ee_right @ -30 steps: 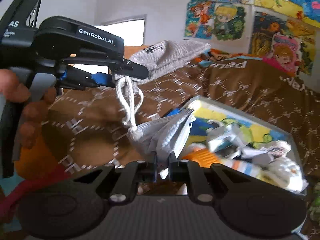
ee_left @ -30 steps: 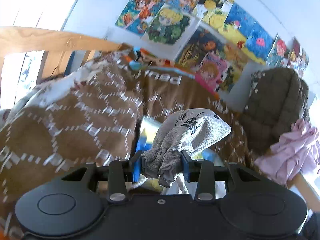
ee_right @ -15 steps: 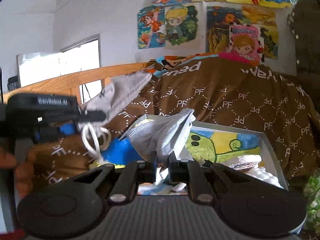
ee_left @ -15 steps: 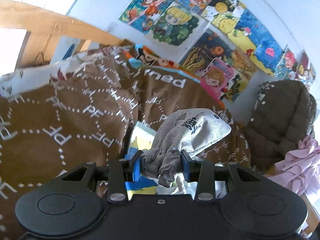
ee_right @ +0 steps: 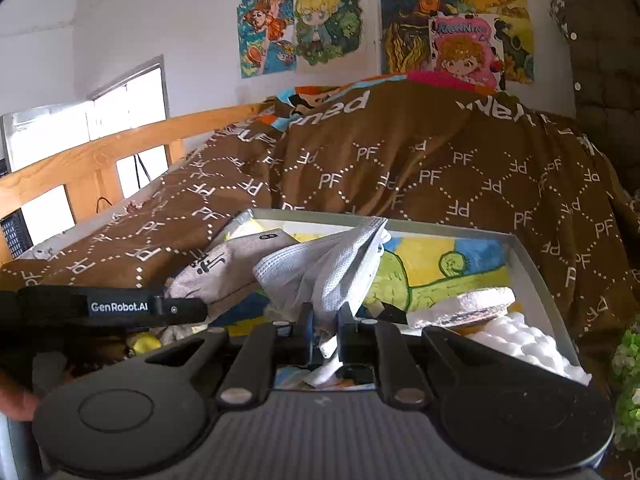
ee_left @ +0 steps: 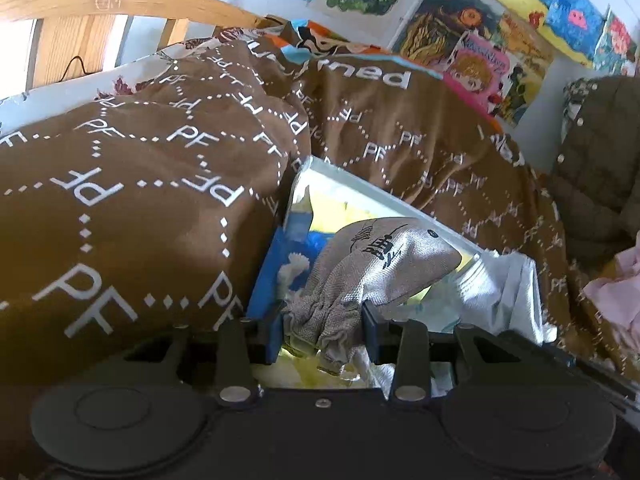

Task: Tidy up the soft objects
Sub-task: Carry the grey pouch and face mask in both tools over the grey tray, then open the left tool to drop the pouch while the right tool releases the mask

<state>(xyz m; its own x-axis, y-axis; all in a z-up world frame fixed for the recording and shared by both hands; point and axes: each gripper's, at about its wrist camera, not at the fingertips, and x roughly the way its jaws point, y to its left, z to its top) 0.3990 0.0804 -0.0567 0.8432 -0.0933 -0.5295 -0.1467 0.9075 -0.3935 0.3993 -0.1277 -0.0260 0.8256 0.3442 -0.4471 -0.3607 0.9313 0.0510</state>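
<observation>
My left gripper (ee_left: 323, 330) is shut on the gathered neck of a grey drawstring pouch (ee_left: 380, 264) with black characters, held low over the grey box (ee_left: 384, 190). The pouch also shows in the right wrist view (ee_right: 228, 264), beside the left gripper's black body (ee_right: 120, 308). My right gripper (ee_right: 323, 330) is shut on a grey-white mesh face mask (ee_right: 332, 268), held over the same box (ee_right: 536, 264). The box has a colourful cartoon bottom and holds white cotton (ee_right: 520, 340), a pinkish pad (ee_right: 468, 308) and other white cloth pieces (ee_left: 500, 292).
The box lies on a bed with a brown "PF" patterned blanket (ee_right: 440, 176). A wooden bed rail (ee_right: 100, 156) runs at the left. Anime posters (ee_right: 332, 24) hang on the wall. A brown quilted jacket (ee_left: 600, 152) and pink cloth (ee_left: 612, 292) lie at the right.
Both grippers have come down closer to the box. The pouch now hangs inside the box's left end, and the mask is nearer the box bottom.
</observation>
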